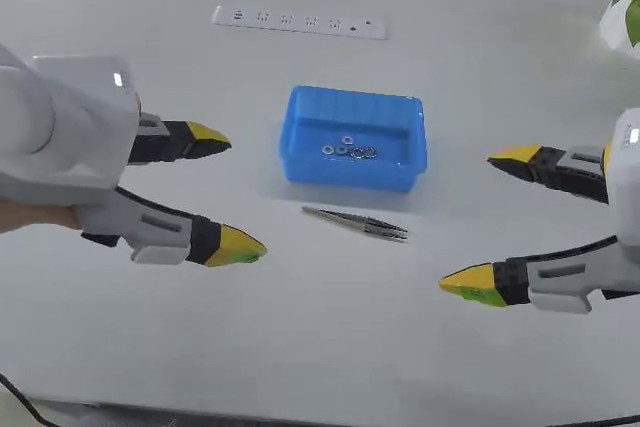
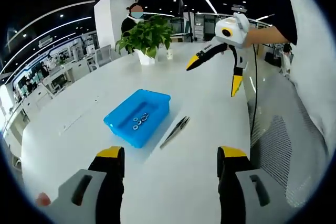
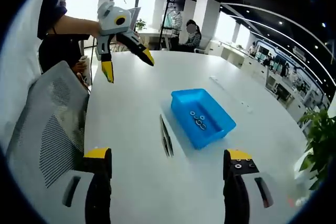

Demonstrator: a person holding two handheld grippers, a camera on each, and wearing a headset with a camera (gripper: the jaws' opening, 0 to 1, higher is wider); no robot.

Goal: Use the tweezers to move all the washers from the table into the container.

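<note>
L gripper [image 1: 245, 195] & R gripper [image 1: 468, 220] spread, empty; tweezers [image 1: 357, 223] on table [image 1: 300, 327] by container [image 1: 345, 172] (washers [image 1: 348, 150] inside)

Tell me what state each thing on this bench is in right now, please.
Left gripper, open, holding nothing.
Right gripper, open, holding nothing.
Container, upright, open-topped, washers inside.
Washers, clustered on the container's floor.
Tweezers, lying flat on the table in front of the container, not held.

washers [image 1: 349, 149]: small cluster inside blue container [image 1: 300, 147] | tweezers [image 1: 357, 223]: flat on table, just before container
</note>
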